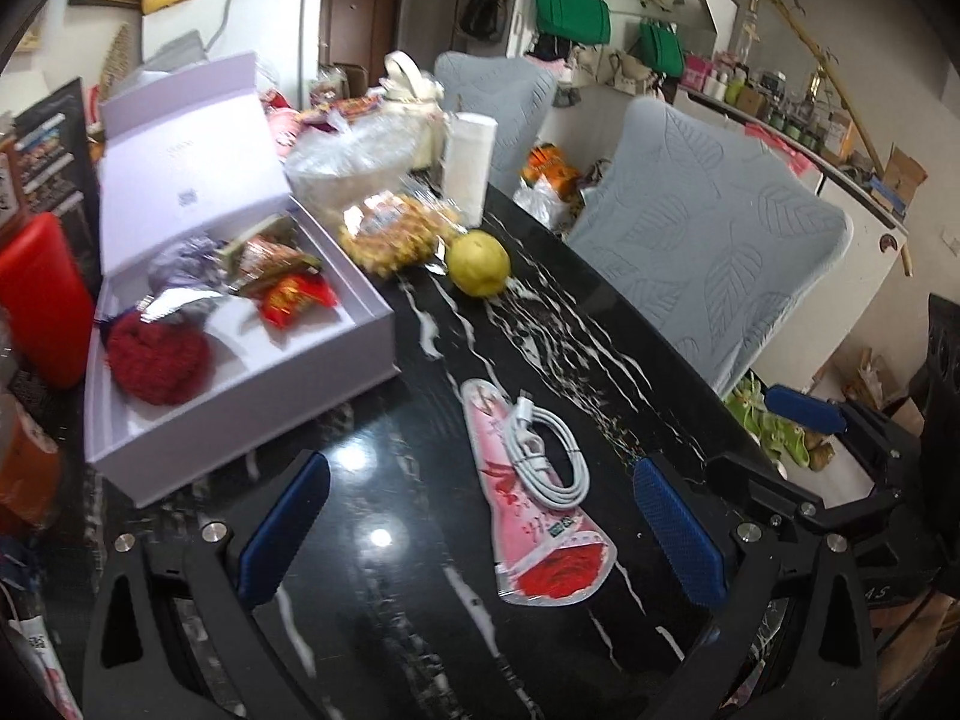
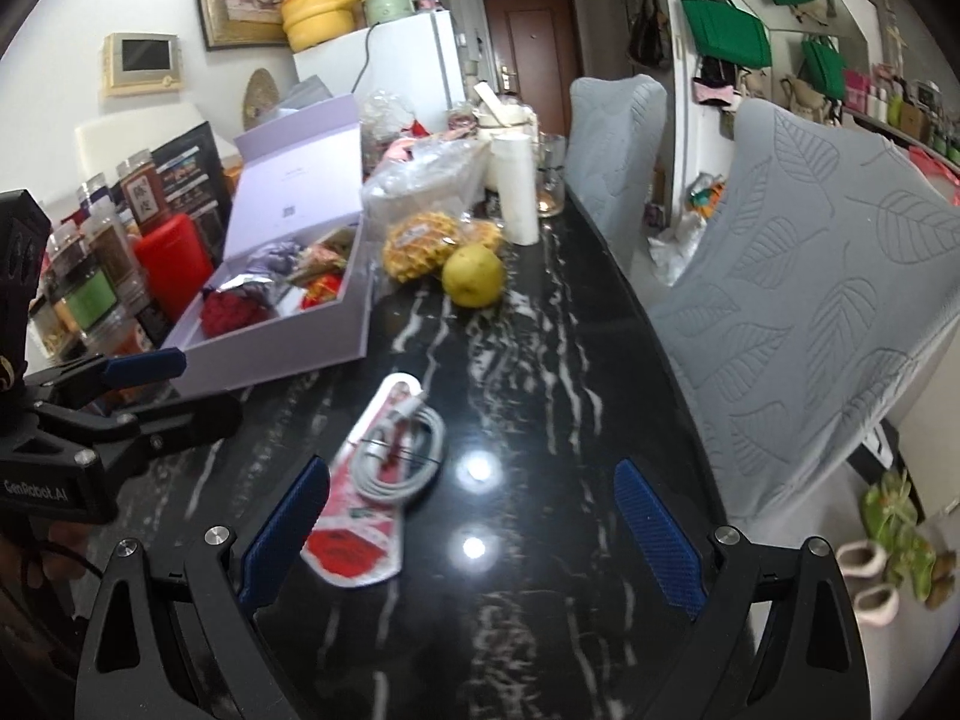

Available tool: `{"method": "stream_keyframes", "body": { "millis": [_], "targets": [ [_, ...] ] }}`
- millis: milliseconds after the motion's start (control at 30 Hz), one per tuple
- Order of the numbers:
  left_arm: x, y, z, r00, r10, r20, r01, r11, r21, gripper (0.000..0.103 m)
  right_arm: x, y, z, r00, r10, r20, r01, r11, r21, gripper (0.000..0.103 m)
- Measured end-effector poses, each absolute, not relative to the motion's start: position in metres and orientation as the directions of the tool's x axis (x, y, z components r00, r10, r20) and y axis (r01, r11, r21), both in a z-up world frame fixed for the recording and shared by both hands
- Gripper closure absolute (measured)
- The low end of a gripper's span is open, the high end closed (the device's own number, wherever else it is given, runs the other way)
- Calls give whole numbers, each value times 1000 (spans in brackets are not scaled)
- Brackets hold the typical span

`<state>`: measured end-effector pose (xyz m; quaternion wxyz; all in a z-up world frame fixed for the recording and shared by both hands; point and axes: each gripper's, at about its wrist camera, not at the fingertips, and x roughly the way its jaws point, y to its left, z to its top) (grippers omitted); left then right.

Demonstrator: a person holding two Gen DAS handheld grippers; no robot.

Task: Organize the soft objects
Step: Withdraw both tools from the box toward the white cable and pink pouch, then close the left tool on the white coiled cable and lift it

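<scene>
A pink and red flat pouch [image 1: 543,516] lies on the black marble table [image 1: 390,540], with a coiled white cable [image 1: 549,459] on top of it. Both also show in the right wrist view: the pouch [image 2: 354,546] and the cable [image 2: 402,456]. An open white box [image 1: 240,360] at the left holds a red fuzzy ball [image 1: 159,360], snack packets [image 1: 288,282] and a purple soft item [image 1: 180,264]. My left gripper [image 1: 480,528] is open just above the table, with the pouch between its fingers. My right gripper [image 2: 474,534] is open, with the pouch near its left finger.
A yellow-green pear [image 1: 479,264], a bag of yellow snacks [image 1: 396,234], a white roll [image 1: 469,165] and plastic bags crowd the far table. Two grey-covered chairs [image 1: 708,240] stand along the right edge. A red canister [image 1: 36,294] and jars stand left of the box.
</scene>
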<state>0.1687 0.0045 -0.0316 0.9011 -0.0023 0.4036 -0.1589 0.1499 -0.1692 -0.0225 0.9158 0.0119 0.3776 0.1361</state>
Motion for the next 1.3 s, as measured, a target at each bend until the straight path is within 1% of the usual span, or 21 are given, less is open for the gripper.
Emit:
{"method": "stream_keyframes", "body": {
  "millis": [233, 367, 433, 500, 567, 633, 733, 800, 900, 933, 967, 1033, 1300],
  "targets": [
    [184, -24, -64, 573, -279, -770, 290, 948, -127, 0, 160, -192, -40, 660, 232, -714, -225, 968, 107, 6],
    [189, -37, -75, 573, -248, -781, 294, 952, -87, 0, 170, -207, -51, 640, 228, -734, -209, 971, 119, 6],
    [191, -45, -79, 574, -236, -784, 301, 951, -65, 2, 175, -214, -55, 633, 222, -741, -198, 973, 122, 6],
    [193, -50, -81, 574, -225, -787, 308, 950, -47, 5, 179, -218, -58, 629, 219, -746, -192, 974, 123, 6],
    [195, -56, -84, 581, -201, -788, 310, 951, -14, 16, 184, -223, -60, 626, 216, -749, -187, 974, 125, 6],
    [197, -61, -87, 588, -168, -791, 305, 952, 24, 19, 188, -227, -61, 625, 214, -750, -182, 975, 126, 6],
    [202, -67, -92, 563, -179, -807, 329, 944, 20, 20, 192, -233, -63, 623, 213, -753, -176, 976, 130, 6],
    [204, -71, -95, 550, -179, -816, 340, 940, 23, 24, 194, -236, -66, 618, 210, -758, -168, 977, 134, 6],
    [208, -77, -101, 531, -167, -830, 350, 936, 35, 33, 198, -243, -69, 605, 227, -763, -157, 974, 165, 6],
    [209, -78, -104, 519, -157, -840, 347, 937, 40, 38, 199, -244, -70, 600, 234, -765, -153, 972, 177, 6],
    [210, -77, -105, 525, -170, -834, 344, 939, 25, 44, 201, -245, -71, 595, 241, -767, -151, 971, 187, 6],
    [211, -73, -106, 532, -169, -830, 333, 943, 22, 52, 203, -245, -72, 588, 244, -771, -147, 970, 194, 6],
    [202, -63, -93, 535, -217, -816, 340, 940, -27, 53, 206, -236, -70, 588, 240, -773, -158, 971, 182, 6]
  ]
}}
